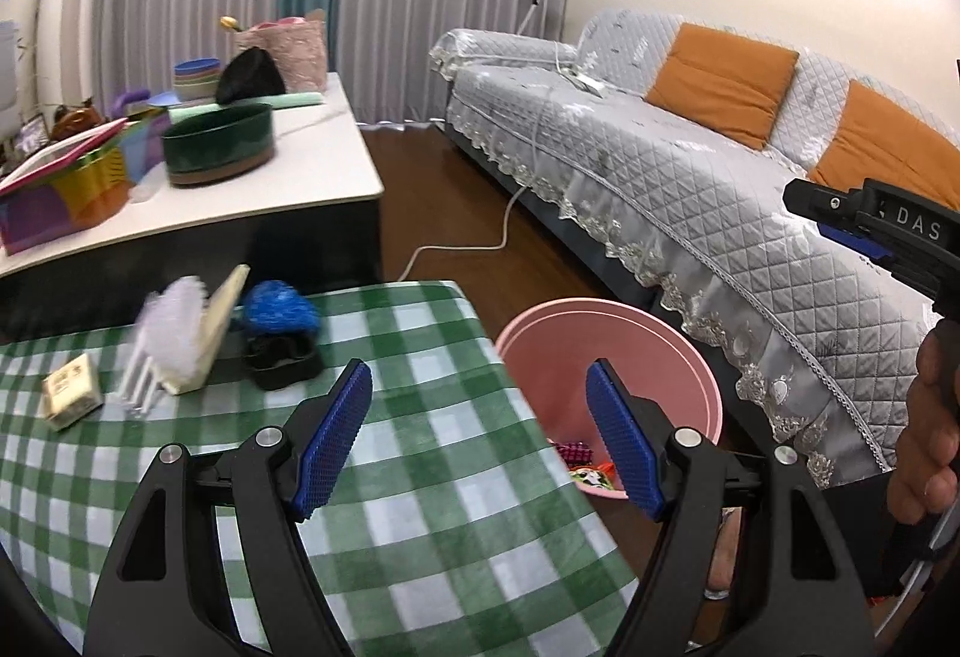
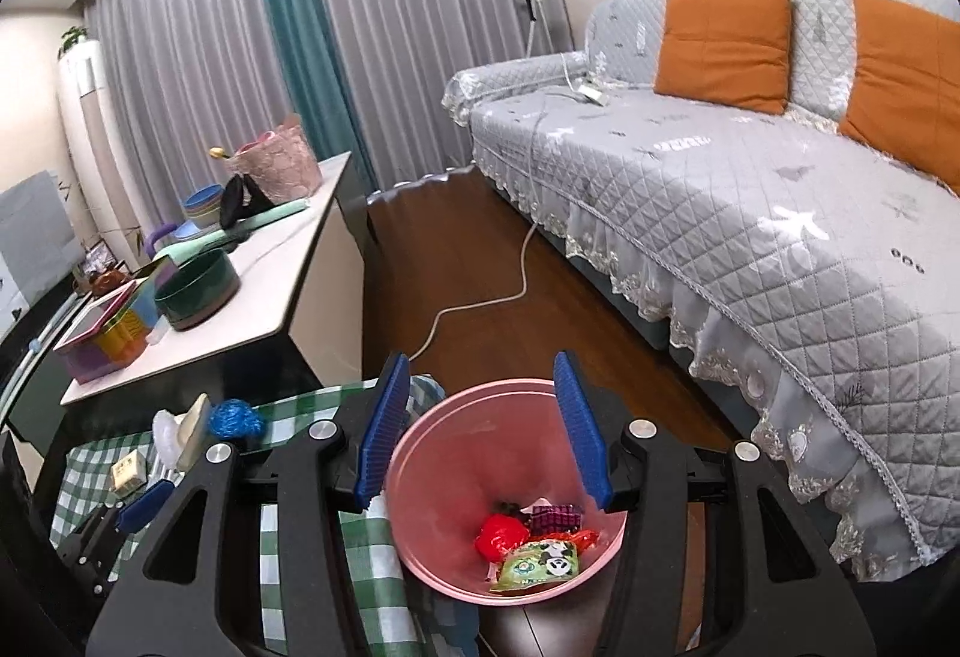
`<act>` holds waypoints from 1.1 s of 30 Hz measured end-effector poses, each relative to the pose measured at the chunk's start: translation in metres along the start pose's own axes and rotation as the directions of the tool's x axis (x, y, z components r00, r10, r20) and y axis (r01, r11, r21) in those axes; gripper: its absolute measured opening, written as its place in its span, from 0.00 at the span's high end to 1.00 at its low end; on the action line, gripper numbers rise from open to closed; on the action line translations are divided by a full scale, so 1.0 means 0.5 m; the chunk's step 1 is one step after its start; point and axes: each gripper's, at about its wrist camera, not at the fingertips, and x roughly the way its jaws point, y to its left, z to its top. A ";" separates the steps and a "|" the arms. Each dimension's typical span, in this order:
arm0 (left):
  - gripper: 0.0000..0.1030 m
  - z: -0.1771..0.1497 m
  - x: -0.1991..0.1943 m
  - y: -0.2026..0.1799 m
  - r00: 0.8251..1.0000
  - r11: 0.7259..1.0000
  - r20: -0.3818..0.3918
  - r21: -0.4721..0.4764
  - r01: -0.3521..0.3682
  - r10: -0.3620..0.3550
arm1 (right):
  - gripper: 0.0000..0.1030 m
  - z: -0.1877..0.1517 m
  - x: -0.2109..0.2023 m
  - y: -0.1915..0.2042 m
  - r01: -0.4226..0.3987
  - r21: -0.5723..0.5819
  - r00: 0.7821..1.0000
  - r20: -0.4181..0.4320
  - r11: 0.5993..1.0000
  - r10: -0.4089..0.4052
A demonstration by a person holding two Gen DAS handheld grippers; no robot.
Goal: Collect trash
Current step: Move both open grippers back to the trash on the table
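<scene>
Checked worktop (image 1: 450, 477) beside pink bin (image 2: 420, 447). My right claw (image 2: 483, 429) hangs spread, empty, over its wrappers (image 2: 534, 549); left claw (image 1: 480, 441) spread too.

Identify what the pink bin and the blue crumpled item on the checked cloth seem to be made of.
Pink bin: likely moulded plastic with a matte to satin finish, judging by its smooth, even walls and thin rim. Blue crumpled item: probably thin plastic film or mesh, since it looks wrinkled with small glints; blur leaves this open.
</scene>
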 end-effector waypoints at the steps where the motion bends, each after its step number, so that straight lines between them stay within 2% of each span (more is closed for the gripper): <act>1: 0.30 -0.002 -0.006 0.006 1.000 1.000 0.003 -0.002 -0.004 0.004 | 0.50 -0.001 -0.004 0.005 -0.002 -0.006 1.000 0.002 1.000 0.002; 15: 0.30 -0.019 -0.066 0.098 0.996 0.995 0.050 -0.072 -0.065 0.069 | 0.50 -0.014 -0.026 0.092 -0.036 -0.088 0.999 0.007 0.995 0.037; 29: 0.30 -0.018 -0.076 0.180 0.985 0.981 0.073 -0.128 -0.148 0.158 | 0.50 -0.024 -0.016 0.174 -0.081 -0.123 0.997 0.002 0.989 0.082; 33: 0.30 -0.027 -0.072 0.214 0.978 0.972 0.071 -0.146 -0.182 0.194 | 0.50 -0.036 0.010 0.189 -0.093 -0.115 0.995 -0.029 0.989 0.091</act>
